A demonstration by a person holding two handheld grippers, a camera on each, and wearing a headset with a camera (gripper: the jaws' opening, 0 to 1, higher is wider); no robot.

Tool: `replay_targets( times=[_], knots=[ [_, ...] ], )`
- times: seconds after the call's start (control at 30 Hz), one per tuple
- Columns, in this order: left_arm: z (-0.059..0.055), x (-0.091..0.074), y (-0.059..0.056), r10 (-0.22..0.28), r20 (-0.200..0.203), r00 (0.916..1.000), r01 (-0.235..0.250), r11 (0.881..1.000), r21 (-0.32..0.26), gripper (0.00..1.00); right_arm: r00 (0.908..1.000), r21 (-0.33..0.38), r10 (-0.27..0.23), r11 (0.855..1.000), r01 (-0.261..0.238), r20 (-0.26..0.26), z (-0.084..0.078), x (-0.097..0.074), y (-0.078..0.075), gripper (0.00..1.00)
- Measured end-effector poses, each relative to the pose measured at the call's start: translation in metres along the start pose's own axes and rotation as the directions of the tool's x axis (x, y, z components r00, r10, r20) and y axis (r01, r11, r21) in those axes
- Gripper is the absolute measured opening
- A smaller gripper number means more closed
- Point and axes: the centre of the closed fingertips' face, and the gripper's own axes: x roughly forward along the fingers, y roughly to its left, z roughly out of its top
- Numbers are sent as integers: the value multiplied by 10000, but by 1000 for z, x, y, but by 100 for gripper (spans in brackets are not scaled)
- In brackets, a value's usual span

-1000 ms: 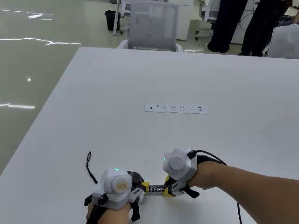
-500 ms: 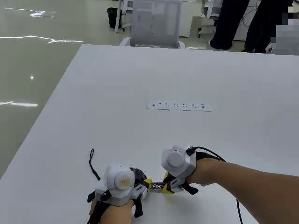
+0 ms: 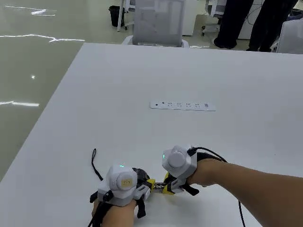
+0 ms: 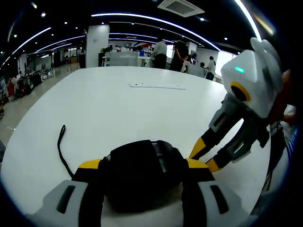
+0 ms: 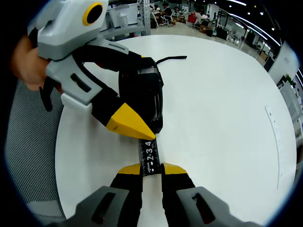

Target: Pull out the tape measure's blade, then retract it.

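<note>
Black round tape measure case (image 4: 142, 182), lower centre on white surface (image 3: 142, 85), clamped in left hand-held gripper (image 4: 144, 165) as anchor while right hand-held gripper (image 5: 150, 169) pinches the short dark numbered blade (image 5: 148, 152).

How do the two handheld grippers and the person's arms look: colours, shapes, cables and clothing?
The left gripper and the right gripper are alike: white and grey bodies, black jaws ending in yellow wedge-shaped tips, and a small green light on each. A thin black cable runs from the right gripper. The right forearm wears no sleeve.
</note>
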Motion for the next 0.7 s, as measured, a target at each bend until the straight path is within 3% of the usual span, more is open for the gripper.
replay_targets(
  times=[0.7],
  knots=[
    [0,-1,0,-35,2,10000,35,10000,-76,64,9994,-141,52,9999,-48,336,10,5,2,14]
  ],
)
